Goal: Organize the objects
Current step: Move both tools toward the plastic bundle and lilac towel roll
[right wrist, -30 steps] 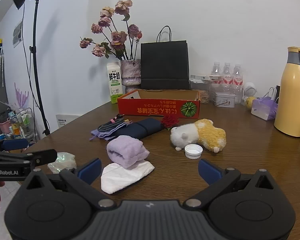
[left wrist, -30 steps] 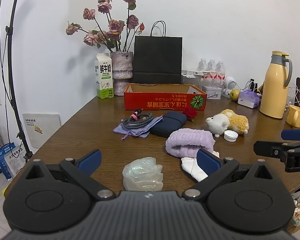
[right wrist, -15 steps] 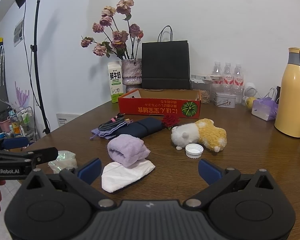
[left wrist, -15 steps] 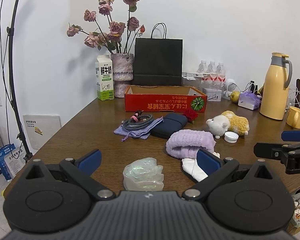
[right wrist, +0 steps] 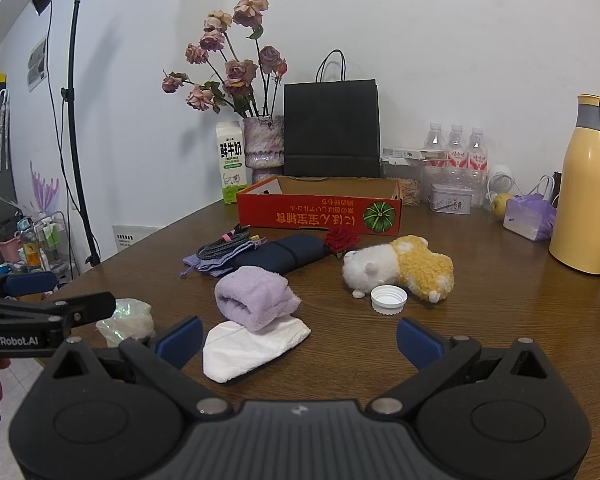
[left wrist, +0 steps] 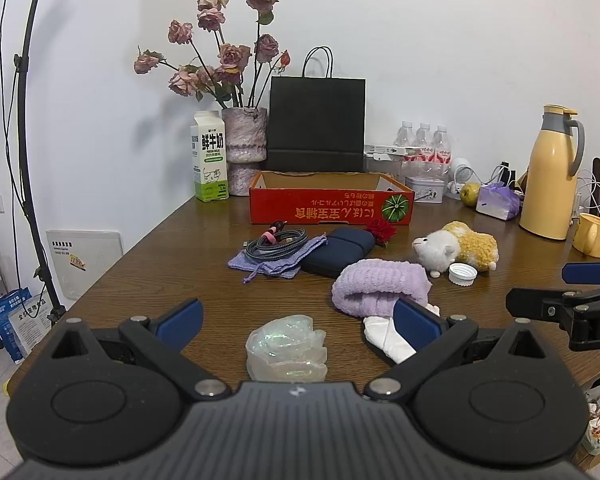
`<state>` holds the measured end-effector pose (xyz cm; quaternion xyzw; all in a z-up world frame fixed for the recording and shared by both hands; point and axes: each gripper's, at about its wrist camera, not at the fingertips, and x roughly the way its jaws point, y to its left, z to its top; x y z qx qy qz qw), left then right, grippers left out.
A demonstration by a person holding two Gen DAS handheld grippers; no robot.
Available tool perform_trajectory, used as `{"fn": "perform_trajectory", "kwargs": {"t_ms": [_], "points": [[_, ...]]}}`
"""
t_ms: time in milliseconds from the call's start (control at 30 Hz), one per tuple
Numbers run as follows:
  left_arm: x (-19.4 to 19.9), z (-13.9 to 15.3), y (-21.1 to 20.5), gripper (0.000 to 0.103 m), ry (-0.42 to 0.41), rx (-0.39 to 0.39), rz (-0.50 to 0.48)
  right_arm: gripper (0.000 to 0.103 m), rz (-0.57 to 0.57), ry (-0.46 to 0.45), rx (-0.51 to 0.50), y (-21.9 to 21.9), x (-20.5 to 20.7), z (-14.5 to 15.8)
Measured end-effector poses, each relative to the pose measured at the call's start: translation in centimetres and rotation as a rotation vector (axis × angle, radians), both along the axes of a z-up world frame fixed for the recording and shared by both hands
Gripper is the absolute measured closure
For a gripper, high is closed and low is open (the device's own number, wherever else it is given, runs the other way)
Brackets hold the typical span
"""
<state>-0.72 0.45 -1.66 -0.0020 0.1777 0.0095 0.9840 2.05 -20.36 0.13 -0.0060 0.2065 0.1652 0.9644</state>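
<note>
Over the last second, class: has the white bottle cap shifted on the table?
No. In the right wrist view the white bottle cap lies just in front of the plush toy, exactly as before; only the camera drifted slightly.

Dark wooden table (left wrist: 148, 280) seen against white wall. Laid on it: iridescent plastic wad (left wrist: 286, 348) at near edge; white cloth (right wrist: 252, 344) under rolled purple towel (right wrist: 256, 300); navy pouch (right wrist: 280, 256), cable coil (left wrist: 276, 242) on lilac bag, plush toy (right wrist: 400, 270), white cap (right wrist: 389, 299), red cardboard tray (left wrist: 332, 206).
</note>
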Motion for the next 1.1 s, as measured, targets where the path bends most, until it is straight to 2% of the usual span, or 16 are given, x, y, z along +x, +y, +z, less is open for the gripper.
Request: {"fn": "perform_trajectory", "kwargs": {"t_ms": [1100], "points": [[0.17,-0.57,0.08,0.000,0.013,-0.004,0.003,0.000,0.004,0.011,-0.004,0.24,0.13,-0.57]]}}
